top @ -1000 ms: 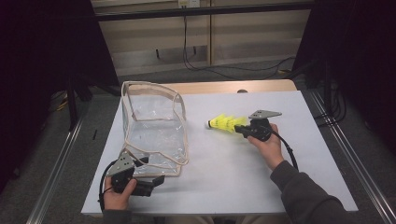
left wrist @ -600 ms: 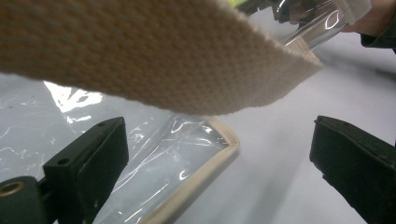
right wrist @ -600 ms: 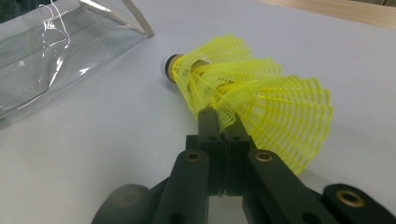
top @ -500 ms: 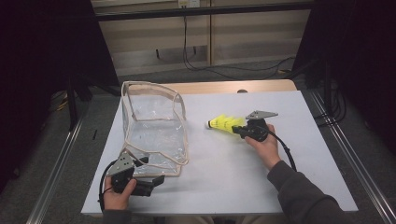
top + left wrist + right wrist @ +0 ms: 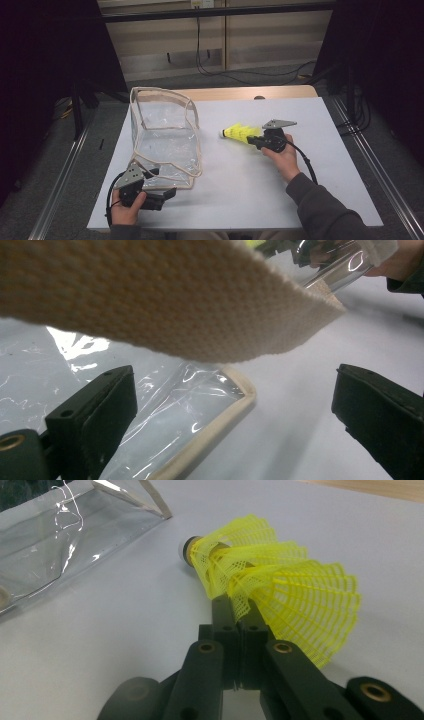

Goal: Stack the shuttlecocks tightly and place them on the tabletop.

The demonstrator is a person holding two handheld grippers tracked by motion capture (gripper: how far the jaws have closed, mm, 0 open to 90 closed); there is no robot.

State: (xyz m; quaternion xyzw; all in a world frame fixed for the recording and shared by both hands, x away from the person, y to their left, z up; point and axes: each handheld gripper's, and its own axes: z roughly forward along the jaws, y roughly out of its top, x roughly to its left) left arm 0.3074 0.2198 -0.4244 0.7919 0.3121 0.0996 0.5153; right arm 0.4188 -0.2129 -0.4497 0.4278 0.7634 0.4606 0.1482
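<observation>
A yellow mesh shuttlecock (image 5: pixel 239 132) with a white cork tip lies low over the white table sheet (image 5: pixel 250 195), right of centre. My right gripper (image 5: pixel 251 140) is shut on its skirt; in the right gripper view the shuttlecock (image 5: pixel 280 585) fans out past the closed gripper (image 5: pixel 235 605), cork pointing at the bag (image 5: pixel 50 545). A clear plastic bag (image 5: pixel 165 135) with beige trim stands open at the left. My left gripper (image 5: pixel 162 182) rests at its near corner, open. In the left gripper view, the left gripper (image 5: pixel 235 385) has the bag's trimmed corner (image 5: pixel 220 415) between its jaws, untouched, and a beige strap (image 5: pixel 150 295) hangs close overhead.
The sheet covers a wooden table whose far edge (image 5: pixel 240 93) shows at the back. Metal rails (image 5: pixel 370 165) run along both sides, and cables (image 5: pixel 210 65) lie on the floor behind. Bare sheet stretches between the two hands and along the front right.
</observation>
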